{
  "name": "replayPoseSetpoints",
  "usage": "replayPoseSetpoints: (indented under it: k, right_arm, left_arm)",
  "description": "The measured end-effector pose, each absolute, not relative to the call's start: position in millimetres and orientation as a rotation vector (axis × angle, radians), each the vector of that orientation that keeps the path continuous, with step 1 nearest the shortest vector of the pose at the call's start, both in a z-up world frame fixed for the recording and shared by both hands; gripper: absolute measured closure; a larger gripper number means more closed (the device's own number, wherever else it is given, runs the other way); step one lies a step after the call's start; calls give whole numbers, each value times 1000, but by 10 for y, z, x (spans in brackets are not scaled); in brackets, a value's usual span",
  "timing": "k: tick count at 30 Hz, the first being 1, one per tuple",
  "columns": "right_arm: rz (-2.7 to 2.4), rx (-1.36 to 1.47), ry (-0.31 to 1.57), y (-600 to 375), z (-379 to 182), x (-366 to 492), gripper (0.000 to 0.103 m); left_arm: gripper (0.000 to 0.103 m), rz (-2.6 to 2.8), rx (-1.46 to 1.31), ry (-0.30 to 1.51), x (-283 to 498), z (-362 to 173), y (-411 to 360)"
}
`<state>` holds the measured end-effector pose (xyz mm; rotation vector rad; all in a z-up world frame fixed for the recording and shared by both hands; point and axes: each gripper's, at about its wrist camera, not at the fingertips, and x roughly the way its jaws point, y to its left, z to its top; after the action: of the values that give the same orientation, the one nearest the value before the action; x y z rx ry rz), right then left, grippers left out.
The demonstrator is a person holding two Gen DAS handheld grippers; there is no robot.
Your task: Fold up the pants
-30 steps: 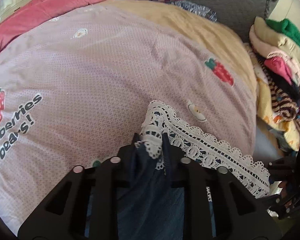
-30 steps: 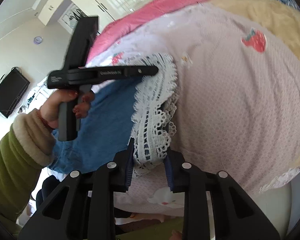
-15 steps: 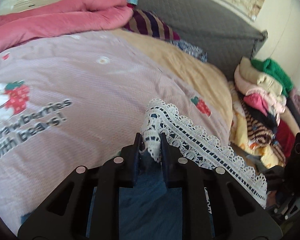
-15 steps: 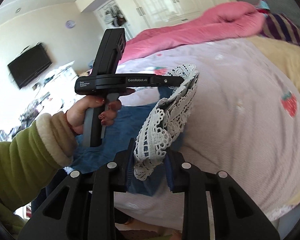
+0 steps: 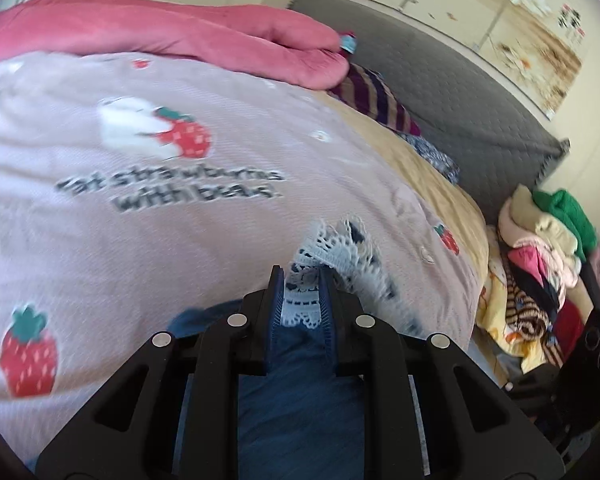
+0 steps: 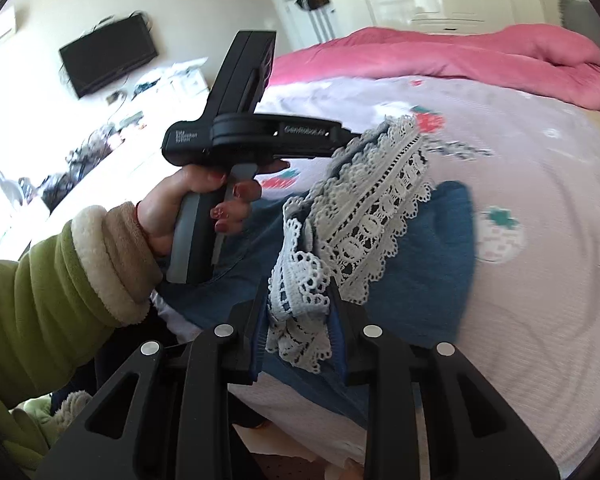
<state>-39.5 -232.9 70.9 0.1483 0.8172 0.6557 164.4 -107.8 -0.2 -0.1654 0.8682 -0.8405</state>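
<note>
We find both grippers, left point(image 5: 300, 296) and right point(image 6: 300, 304), pinching the lace hem point(image 6: 376, 208) of the pants point(image 6: 428, 264), lifted over the quilt point(image 5: 100, 240). We should carry both corners level, keeping the hem taut, and lay it squarely.

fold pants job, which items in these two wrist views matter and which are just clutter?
In play:
- blue pants, lace hem
- left gripper, shut on the hem
- right gripper, shut on the hem
- strawberry bedspread, the work surface

Clutter:
- pink duvet
- clothes pile
- striped pillow
- wall TV
</note>
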Motion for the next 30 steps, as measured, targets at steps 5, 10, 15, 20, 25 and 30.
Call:
replayPoseSetpoints:
  k: [5, 10, 15, 20, 25, 30]
  right_arm:
    - [707, 98, 867, -2017, 574, -354, 90]
    - [729, 73, 892, -1829, 541, -417, 89]
    - [658, 36, 856, -1969, 579, -554, 81]
    - [596, -17, 819, -2019, 611, -634, 58]
    - [568, -70, 774, -1949, 615, -676, 47]
    - [578, -131, 776, -1801, 533, -702, 41]
  left_arm:
    - [92, -773, -178, 888, 1611, -78, -858]
    - [90, -732, -229, 915, 1588, -140, -680]
    - [53, -767, -305, 953, 1610, -159, -644]
    - [52, -802, -402, 993, 1674, -221, -654]
    - [46, -834, -484, 1018, 1689, -242, -645]
    - [45, -821, -491, 1033, 1697, -235, -635]
